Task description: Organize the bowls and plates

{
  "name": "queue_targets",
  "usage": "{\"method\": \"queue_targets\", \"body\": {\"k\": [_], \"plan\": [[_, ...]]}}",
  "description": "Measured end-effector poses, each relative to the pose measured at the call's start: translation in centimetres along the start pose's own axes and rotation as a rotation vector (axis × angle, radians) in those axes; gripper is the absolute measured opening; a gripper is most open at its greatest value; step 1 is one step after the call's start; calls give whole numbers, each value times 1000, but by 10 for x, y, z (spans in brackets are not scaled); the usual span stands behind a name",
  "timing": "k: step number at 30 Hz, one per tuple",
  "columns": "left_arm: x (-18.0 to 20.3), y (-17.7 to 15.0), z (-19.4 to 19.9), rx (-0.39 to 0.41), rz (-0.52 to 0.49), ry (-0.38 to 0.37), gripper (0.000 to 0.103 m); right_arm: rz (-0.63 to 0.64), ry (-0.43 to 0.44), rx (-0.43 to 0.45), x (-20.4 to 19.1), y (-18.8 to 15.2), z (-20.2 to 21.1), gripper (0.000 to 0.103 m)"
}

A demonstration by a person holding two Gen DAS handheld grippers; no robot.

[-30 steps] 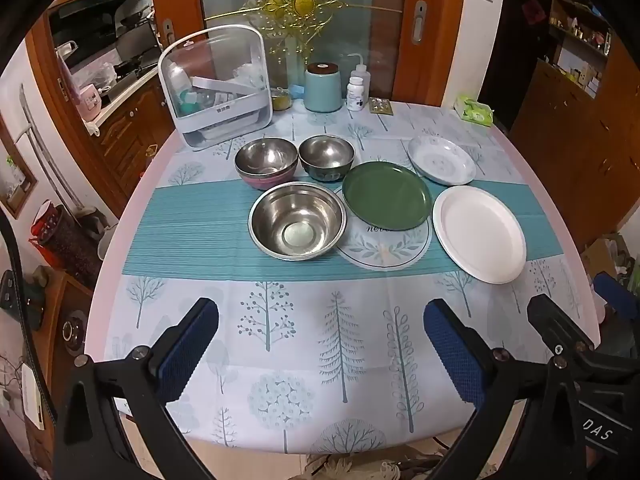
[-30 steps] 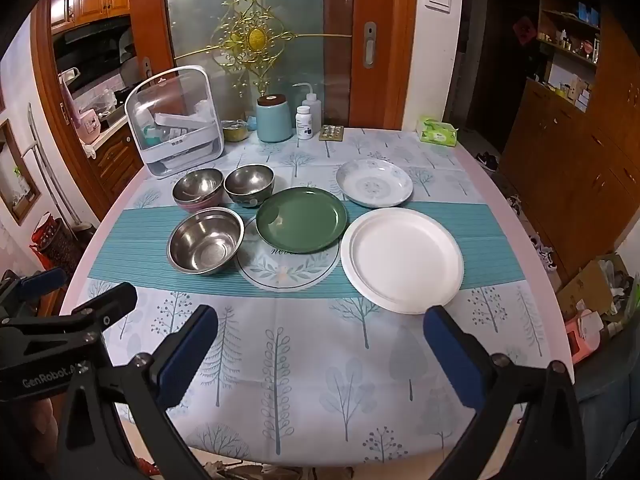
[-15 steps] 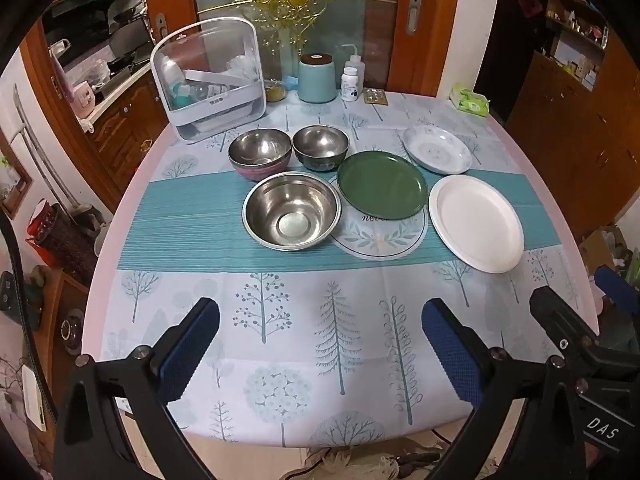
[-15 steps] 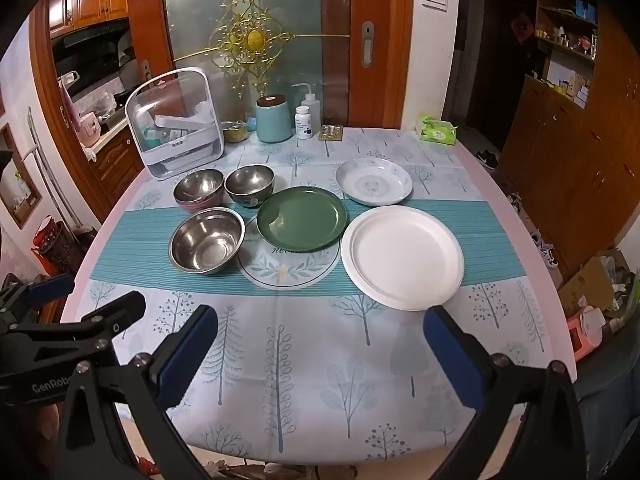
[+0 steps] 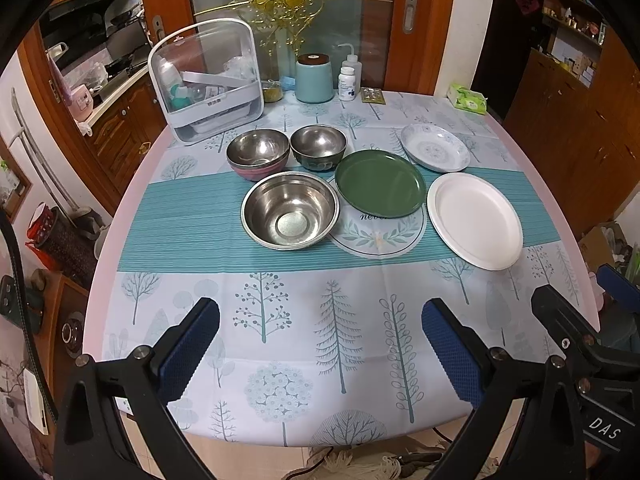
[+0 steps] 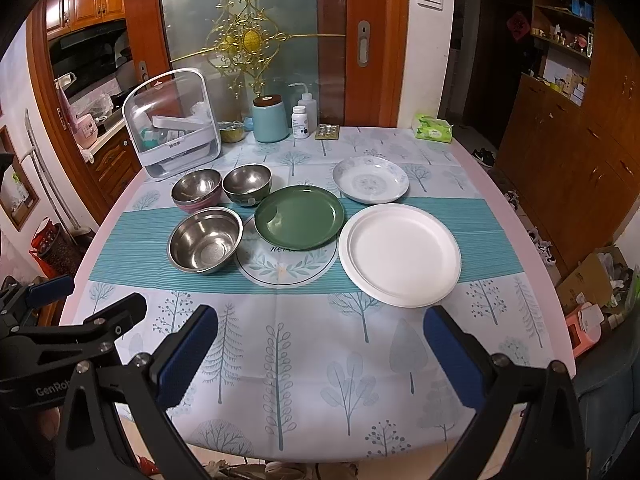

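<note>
1. Both grippers are held above the near edge of the table (image 5: 132, 216), clear of every dish; the left gripper (image 5: 320, 344) is seen with its blue-padded fingers (image 5: 188, 354) spread wide apart and nothing between them
2. The right gripper (image 6: 320, 344) is likewise seen with its fingers (image 6: 452, 360) wide apart and empty, and part of the left gripper's black frame is visible at the lower left of the right wrist view
3. A large steel bowl (image 5: 290, 210) is set on the teal striped band of the tablecloth (image 5: 192, 232), left of centre
4. Behind it, two smaller steel bowls are placed side by side: a pink-sided bowl (image 5: 258, 154) on the left and a dark-sided bowl (image 5: 318, 148) on the right, just beside each other
5. A green plate (image 5: 380, 188) is laid to the right of the large bowl, overlapping the far part of a round leaf-printed mat (image 5: 376, 236)
6. A white plate (image 5: 474, 220) is found further right, just beside the green plate
7. A blue-patterned plate (image 5: 435, 153) is set behind the white plate, towards the far right of the table
8. At the far edge, a clear-domed container (image 5: 206, 80), a pale blue canister (image 5: 315, 78), a white pill bottle (image 5: 347, 86) and a green tissue pack (image 5: 467, 99) are lined up, well apart from the dishes
</note>
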State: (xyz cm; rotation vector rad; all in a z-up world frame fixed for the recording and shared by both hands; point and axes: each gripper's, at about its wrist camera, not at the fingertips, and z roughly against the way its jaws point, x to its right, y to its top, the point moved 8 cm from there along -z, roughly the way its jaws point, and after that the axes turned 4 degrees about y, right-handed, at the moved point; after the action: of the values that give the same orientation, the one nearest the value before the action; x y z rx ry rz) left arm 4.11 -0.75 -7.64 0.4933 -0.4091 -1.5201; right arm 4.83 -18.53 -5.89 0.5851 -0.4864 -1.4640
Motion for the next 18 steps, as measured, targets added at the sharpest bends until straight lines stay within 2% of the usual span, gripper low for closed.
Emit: {"method": "queue_targets", "body": {"k": [18], "plan": [[-4,1,6,16,-8,-14,100,-9,-2,-4,8,-2,4,103]]}}
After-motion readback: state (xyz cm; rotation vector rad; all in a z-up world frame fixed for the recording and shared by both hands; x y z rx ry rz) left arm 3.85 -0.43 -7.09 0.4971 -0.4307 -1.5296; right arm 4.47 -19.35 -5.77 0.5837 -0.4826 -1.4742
